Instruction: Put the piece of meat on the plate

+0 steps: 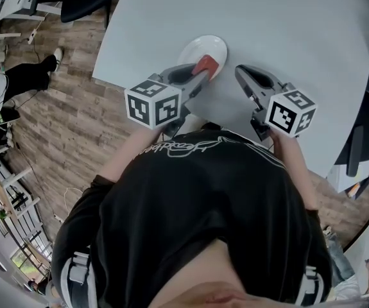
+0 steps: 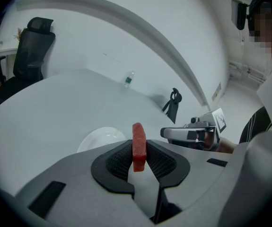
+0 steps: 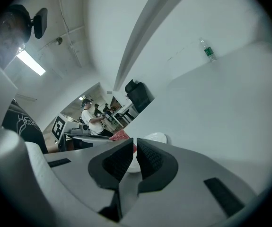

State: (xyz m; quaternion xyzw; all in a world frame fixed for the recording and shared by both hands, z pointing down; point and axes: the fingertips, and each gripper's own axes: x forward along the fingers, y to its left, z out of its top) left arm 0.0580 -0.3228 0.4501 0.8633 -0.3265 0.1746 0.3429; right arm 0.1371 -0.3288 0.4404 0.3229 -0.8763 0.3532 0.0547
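Meat point(image 1: 205, 64) stands on edge, long axis upright, pinched between the left gripper's point(image 1: 199, 74) half-open fingers over the plate's point(image 1: 200, 43) 6 o'clock rim. The plate's middle lies toward 12 o'clock. The right gripper point(image 1: 243, 74), nearly closed and empty, waits farther off.

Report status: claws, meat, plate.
Left claw shut on meat, at plate's near edge, not set down. Right claw shut, empty, beside plate. Nothing in the way.

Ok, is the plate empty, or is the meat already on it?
Empty, as far as it shows: the plate is bare white, and the piece of meat is clamped between the left gripper's fingers.
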